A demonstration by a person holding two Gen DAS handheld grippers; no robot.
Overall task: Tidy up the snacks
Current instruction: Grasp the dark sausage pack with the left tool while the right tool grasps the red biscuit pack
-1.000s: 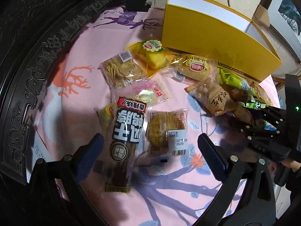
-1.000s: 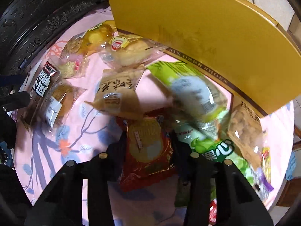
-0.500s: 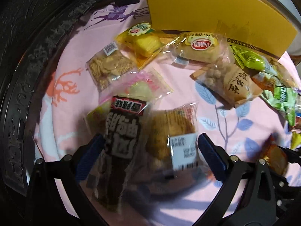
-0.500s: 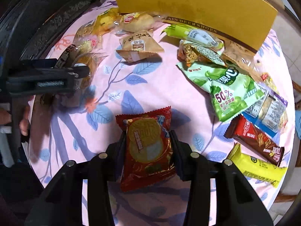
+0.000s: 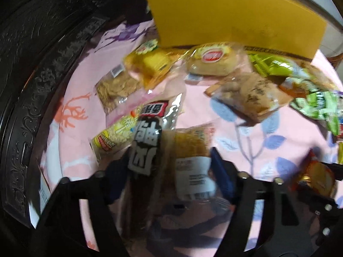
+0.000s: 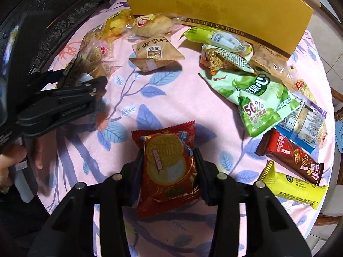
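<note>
Right gripper (image 6: 168, 162): closed on the red biscuit packet (image 6: 167, 167), its two fingers pressed to the packet's left and right sides; the packet is held above the pink cloth (image 6: 175, 98), near the front edge of the table
Left gripper (image 5: 169, 160): narrowed around two packets at once, the dark packet with big white characters (image 5: 148, 141) and the clear cake packet with a white label (image 5: 193, 165); both fingers touch them; the picture is blurred, so how firm the grip is I cannot tell; in the right wrist view the same gripper (image 6: 90, 85) shows side-on at the left, a hand (image 6: 12, 160) under it
Yellow box (image 6: 214, 6): stands at the far side of the table, printed side toward us; packets lie right along its foot
Far row: a yellow cake packet (image 5: 154, 64), a bun packet with a red logo (image 5: 212, 62) and a long green packet (image 6: 216, 38), side by side near the box
Middle: a tan paper-look packet (image 6: 154, 51) lying alone on the cloth; a clear cracker packet (image 5: 115, 87) to the left
Right side: a green gummy bag marked 50% (image 6: 257, 98), a brown chocolate bar (image 6: 289, 156) just beside a yellow bar (image 6: 293, 184), a blue-edged packet (image 6: 304, 120) between the bag and the table's rim
Table rim (image 5: 27, 98): dark carved wood curving along the left
</note>
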